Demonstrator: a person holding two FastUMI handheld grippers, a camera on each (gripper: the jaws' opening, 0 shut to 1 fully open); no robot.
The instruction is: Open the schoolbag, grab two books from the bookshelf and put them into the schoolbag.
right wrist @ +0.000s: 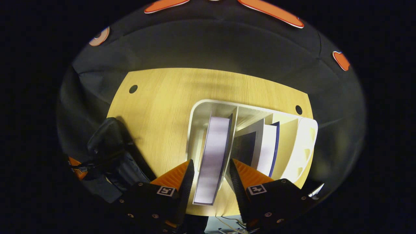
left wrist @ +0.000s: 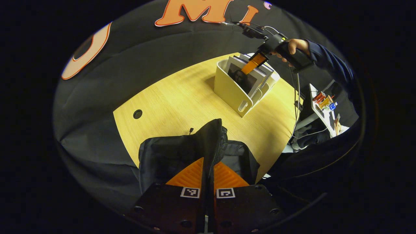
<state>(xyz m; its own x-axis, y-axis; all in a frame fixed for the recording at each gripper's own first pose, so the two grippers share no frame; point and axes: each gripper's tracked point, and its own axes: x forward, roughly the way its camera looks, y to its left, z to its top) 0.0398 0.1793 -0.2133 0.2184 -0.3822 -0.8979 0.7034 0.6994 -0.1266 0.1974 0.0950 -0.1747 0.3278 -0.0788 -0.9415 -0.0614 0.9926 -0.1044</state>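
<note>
The black schoolbag lies on the wooden table right in front of me. My left gripper is shut on its raised zipper flap, holding it upright. Farther back stands a white bookshelf with several books. A hand holds my right gripper down over those books. In the right gripper view, my right gripper is open and straddles the top edge of a white-paged book in the bookshelf, with a gap on each side. Two more books lean in the neighbouring slot. The schoolbag appears at left.
The table has a round cable hole at the left, and the right gripper view shows two such holes. A dark sleeve reaches in from the right. Beyond the table's right edge is a white side table with small coloured items.
</note>
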